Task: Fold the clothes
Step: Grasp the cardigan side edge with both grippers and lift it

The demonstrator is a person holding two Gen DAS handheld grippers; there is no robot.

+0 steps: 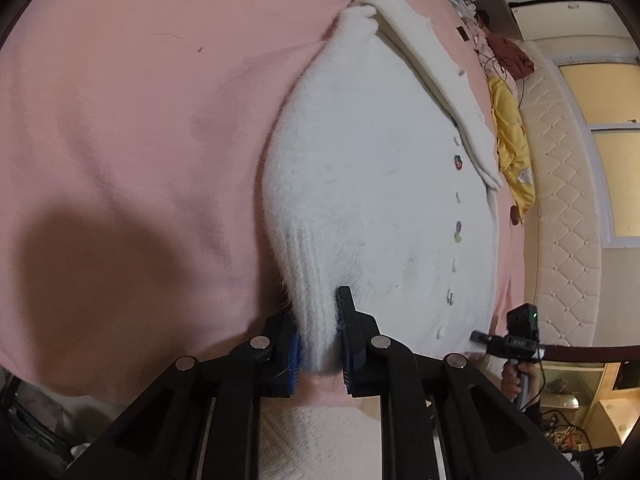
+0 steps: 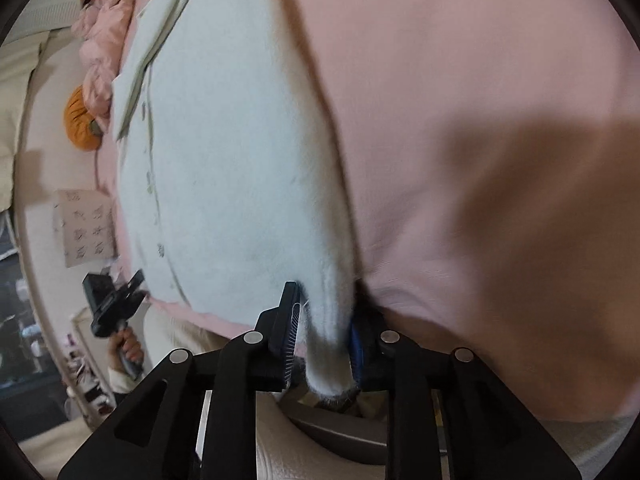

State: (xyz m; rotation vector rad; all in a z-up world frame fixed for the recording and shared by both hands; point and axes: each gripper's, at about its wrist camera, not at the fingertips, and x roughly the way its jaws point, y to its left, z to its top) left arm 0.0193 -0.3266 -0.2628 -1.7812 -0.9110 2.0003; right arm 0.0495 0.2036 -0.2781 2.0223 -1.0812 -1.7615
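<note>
A white fuzzy cardigan [image 1: 368, 184] with small buttons down its front lies flat on a pink bed sheet [image 1: 140, 140]. My left gripper [image 1: 316, 312] is shut on one ribbed hem corner, and the fabric bunches between its blue pads. In the right wrist view the cardigan [image 2: 224, 152] stretches away, and my right gripper [image 2: 326, 300] is shut on the other hem corner, which hangs down between the fingers. Each view shows the other gripper at the hem's far end, held by a hand: the right gripper [image 1: 480, 337] and the left gripper [image 2: 134, 282].
A yellow garment [image 1: 512, 140] and a dark red one [image 1: 512, 52] lie by the quilted headboard [image 1: 568, 208]. A pink puffy jacket [image 2: 104, 48], an orange pumpkin cushion [image 2: 80, 120] and a patterned sheet of paper [image 2: 84, 228] sit beyond the cardigan. Pink sheet spreads wide beside it.
</note>
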